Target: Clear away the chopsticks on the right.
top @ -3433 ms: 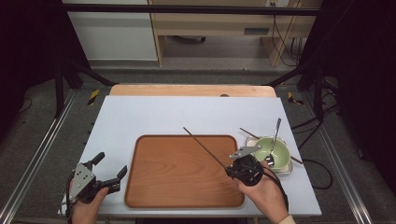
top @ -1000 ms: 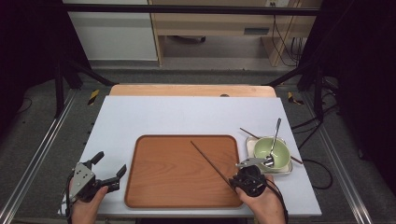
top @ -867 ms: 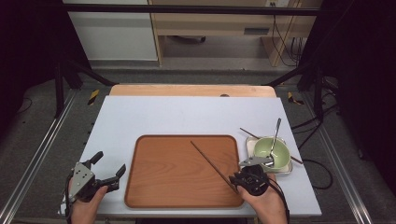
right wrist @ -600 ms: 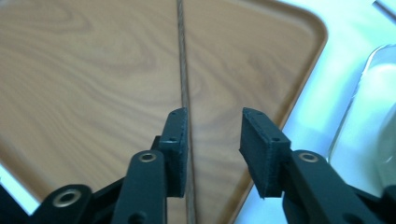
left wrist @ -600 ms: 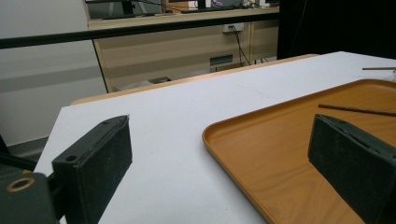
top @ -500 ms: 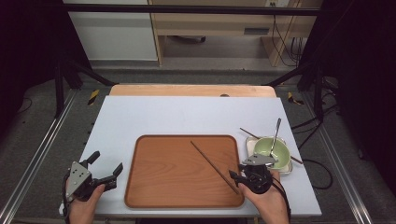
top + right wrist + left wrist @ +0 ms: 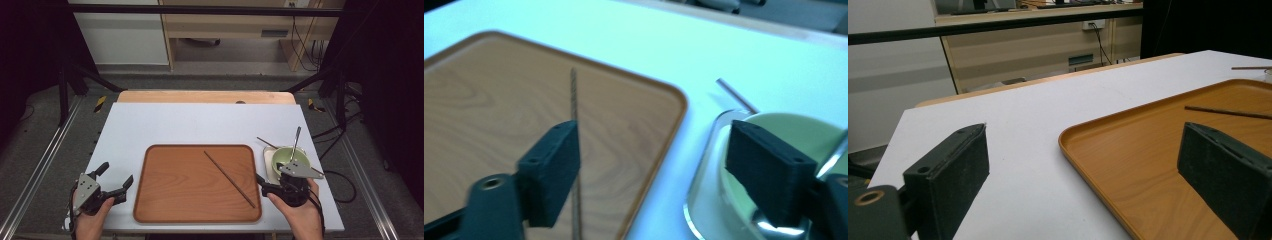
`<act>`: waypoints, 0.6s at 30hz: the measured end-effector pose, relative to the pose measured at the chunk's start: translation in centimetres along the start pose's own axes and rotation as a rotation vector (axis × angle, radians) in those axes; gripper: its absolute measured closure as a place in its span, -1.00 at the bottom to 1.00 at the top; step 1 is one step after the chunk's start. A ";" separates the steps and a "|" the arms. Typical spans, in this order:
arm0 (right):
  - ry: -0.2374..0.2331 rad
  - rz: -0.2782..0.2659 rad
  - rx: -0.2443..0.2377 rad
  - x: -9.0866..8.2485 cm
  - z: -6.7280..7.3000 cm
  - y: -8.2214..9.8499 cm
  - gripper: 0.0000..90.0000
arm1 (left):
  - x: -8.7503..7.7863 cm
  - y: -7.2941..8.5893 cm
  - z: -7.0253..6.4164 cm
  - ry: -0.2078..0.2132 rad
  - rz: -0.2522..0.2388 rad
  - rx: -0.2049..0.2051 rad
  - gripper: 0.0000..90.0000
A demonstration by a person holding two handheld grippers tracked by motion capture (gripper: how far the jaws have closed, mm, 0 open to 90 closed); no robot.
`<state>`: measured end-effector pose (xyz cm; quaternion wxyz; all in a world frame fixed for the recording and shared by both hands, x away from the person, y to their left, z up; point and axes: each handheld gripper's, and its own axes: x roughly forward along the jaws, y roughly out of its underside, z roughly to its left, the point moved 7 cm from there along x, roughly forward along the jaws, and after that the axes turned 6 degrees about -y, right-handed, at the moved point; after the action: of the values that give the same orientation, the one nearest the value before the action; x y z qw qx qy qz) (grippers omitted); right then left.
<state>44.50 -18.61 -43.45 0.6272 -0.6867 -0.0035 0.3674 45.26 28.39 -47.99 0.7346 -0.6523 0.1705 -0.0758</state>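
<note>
At the left of the high view, the left gripper (image 7: 116, 181) is resting low on the white table (image 7: 200, 120), just beside the left rim of the wooden tray (image 7: 165, 200); its jaws are standing wide apart with nothing between them, and it is likely waiting there so as not to be crowding the work on the other side. In the left gripper view the tray's curved corner is lying between its two black jaws, with the tabletop bare ahead. Toward the middle, one brown chopstick (image 7: 229, 179) is lying flat on the tray, running diagonally from near the centre down toward the right front corner, touching the wood and free of any grip. The right gripper (image 7: 267, 186) is sitting just off that corner beside the chopstick's near end; its jaws have just been opening and are now standing well apart with nothing between them, which suggests the chopstick is being left there on purpose. In the right gripper view the chopstick (image 7: 574, 150) is passing close by the left jaw without being pinched. Farther right, a pale green bowl (image 7: 285, 157) is sitting on a small clear dish, holding a metal spoon (image 7: 296, 142), while a second chopstick (image 7: 266, 143) is lying behind it, probably the next one due for the tray.
</note>
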 end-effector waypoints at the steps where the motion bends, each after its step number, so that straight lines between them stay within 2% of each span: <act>1: 0.013 -0.017 0.006 -0.3 -0.2 -0.2 -0.64 | 0.0 0.0 0.0 0.000 -0.001 -0.002 -0.87; 3: 0.039 -0.035 0.016 -0.7 -0.8 -0.4 -0.77 | 0.0 0.0 -0.1 0.002 0.000 -0.003 -0.87; 6: 0.056 -0.076 0.045 -1.8 -1.7 -0.8 -0.81 | 0.1 0.2 -0.4 0.007 0.005 0.003 -0.87; 8: 0.054 -0.074 0.016 -2.7 -2.5 -1.0 -0.70 | 0.1 0.2 -0.6 0.006 0.009 0.012 -0.87; 9: 0.071 -0.073 -0.006 -3.1 -3.0 -1.1 -0.65 | 0.1 0.3 -0.7 0.006 0.011 0.015 -0.87; 11: 0.096 -0.057 -0.033 -4.2 -4.3 -1.2 -0.64 | 0.1 0.4 -0.9 0.007 0.015 0.019 -0.87; 13: 0.111 -0.043 -0.032 -5.4 -5.6 -1.3 -0.62 | 0.1 0.4 -1.2 0.013 0.018 0.034 -0.87; 15: 0.130 -0.003 -0.046 -6.4 -7.1 -1.2 -0.60 | 0.2 0.3 -1.5 0.018 0.018 0.048 -0.87; 18: 0.153 0.070 -0.086 -7.9 -9.4 -0.9 -0.42 | 0.3 0.3 -1.7 0.023 0.014 0.056 -0.87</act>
<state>43.94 -30.10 -39.27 0.5823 -0.7389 0.0529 0.3351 44.91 26.77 -48.45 0.7512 -0.6292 0.1814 -0.0827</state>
